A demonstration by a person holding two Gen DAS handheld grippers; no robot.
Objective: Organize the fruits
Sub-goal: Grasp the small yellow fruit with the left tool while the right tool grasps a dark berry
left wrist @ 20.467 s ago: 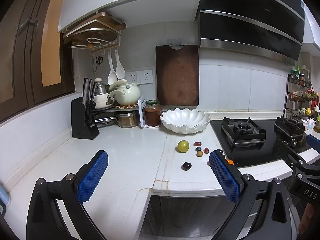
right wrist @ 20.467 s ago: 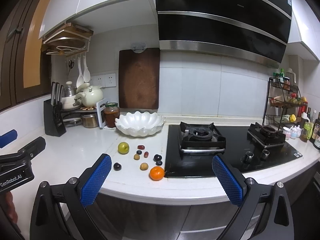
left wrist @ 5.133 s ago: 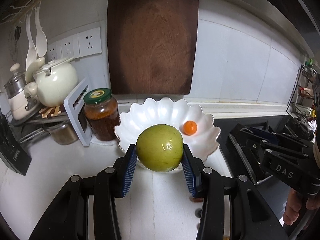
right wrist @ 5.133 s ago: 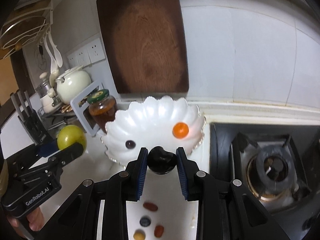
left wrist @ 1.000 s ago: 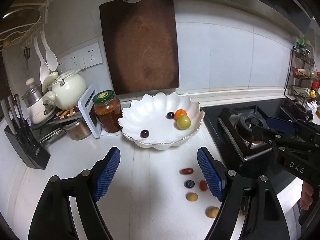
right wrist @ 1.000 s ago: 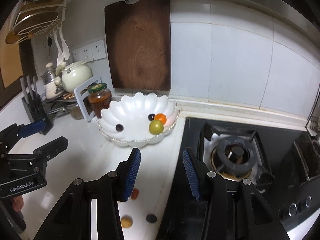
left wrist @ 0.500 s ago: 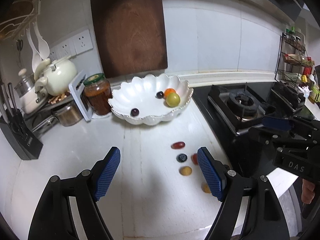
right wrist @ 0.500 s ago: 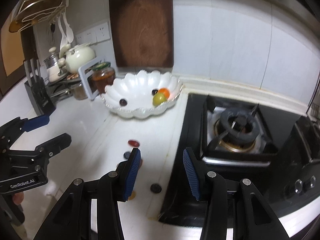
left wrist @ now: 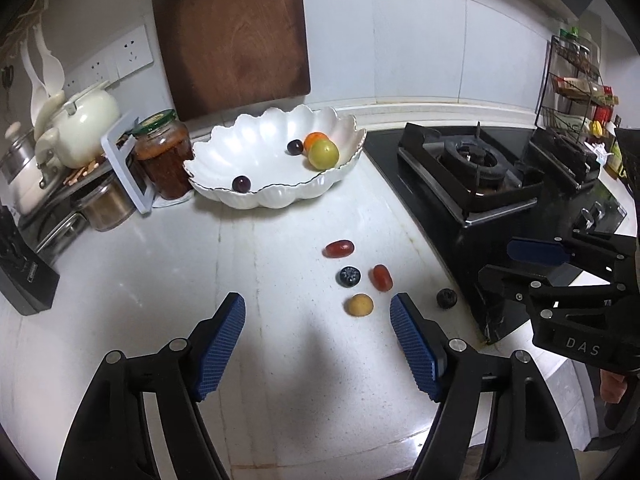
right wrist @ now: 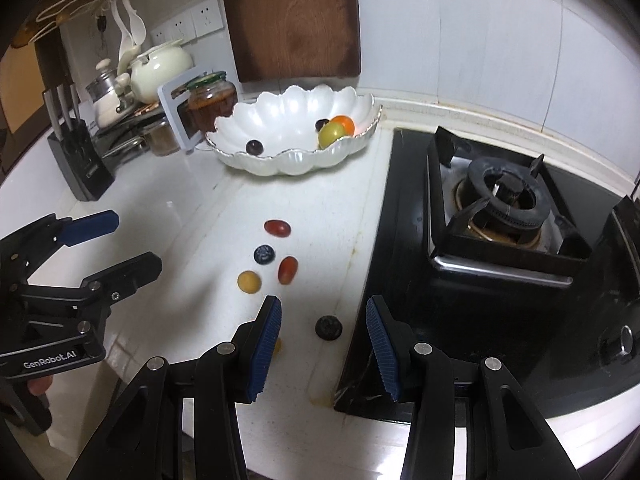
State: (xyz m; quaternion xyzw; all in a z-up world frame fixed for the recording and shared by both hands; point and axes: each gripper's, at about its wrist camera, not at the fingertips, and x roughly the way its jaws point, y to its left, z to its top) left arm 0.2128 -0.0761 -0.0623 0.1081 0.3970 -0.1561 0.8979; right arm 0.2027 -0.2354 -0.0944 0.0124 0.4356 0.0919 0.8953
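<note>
Red grape tomato (left wrist: 339, 248) lying crosswise on counter (left wrist: 160, 264), left claw (left wrist: 316, 340) and right claw (right wrist: 320, 336) agape, empty.

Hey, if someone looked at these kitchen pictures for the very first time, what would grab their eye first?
Probably the white scalloped bowl at the back of the counter, holding a green fruit, an orange and two dark plums. Next, the loose small fruits on the white counter beside the black stove: red ones, a blueberry, a yellow one. Both grippers hover open, the right gripper framing a dark berry.

Empty, wide-apart left claw (left wrist: 318, 320) above counter (left wrist: 160, 280), yellow fruit (left wrist: 359, 305) (small, round) just ahead
</note>
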